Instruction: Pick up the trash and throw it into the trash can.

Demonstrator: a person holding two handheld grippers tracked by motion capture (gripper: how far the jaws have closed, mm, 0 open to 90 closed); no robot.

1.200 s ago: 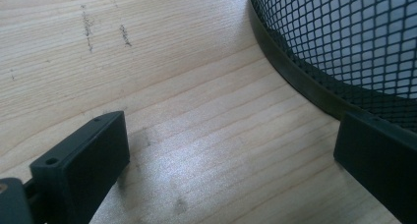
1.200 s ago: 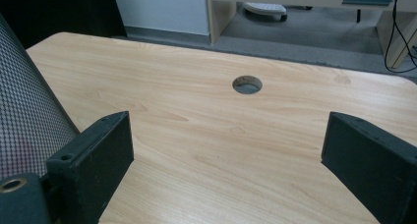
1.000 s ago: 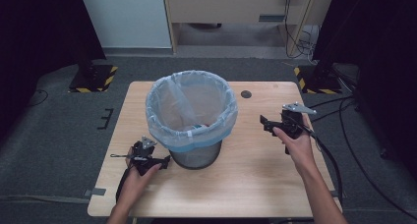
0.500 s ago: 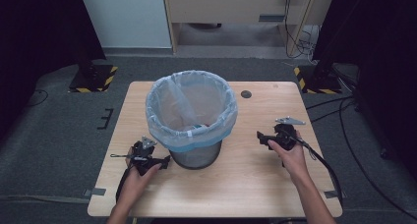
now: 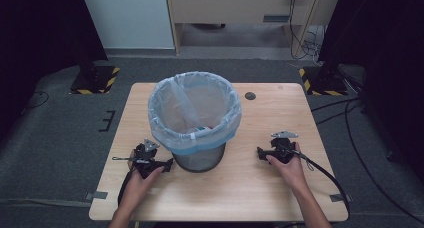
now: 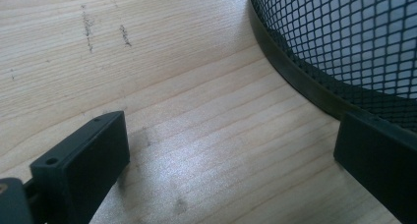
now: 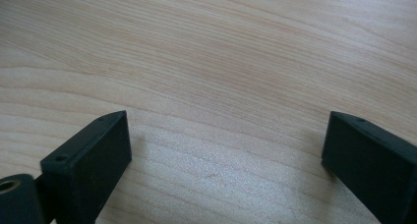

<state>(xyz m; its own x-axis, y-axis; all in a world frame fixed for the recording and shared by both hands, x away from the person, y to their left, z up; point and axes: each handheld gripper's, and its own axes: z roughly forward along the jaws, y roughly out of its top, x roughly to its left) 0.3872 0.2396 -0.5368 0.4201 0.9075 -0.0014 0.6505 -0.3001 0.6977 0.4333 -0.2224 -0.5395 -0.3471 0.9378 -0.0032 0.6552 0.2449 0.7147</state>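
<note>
Both hand-held grippers, left (image 5: 168,164) and right (image 5: 259,152), gape beside the bin (image 5: 195,120).

Grey carpet floor (image 5: 60,138), white wall panel (image 5: 127,18) and wooden cabinet (image 5: 240,8) behind.

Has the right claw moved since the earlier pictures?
Yes. The right claw has come down toward the table, nearer the person, beside the bin.

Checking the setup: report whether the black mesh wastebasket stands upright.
Upright: the black mesh wastebasket sits base-down on the wooden table, its liner's mouth facing up.
</note>
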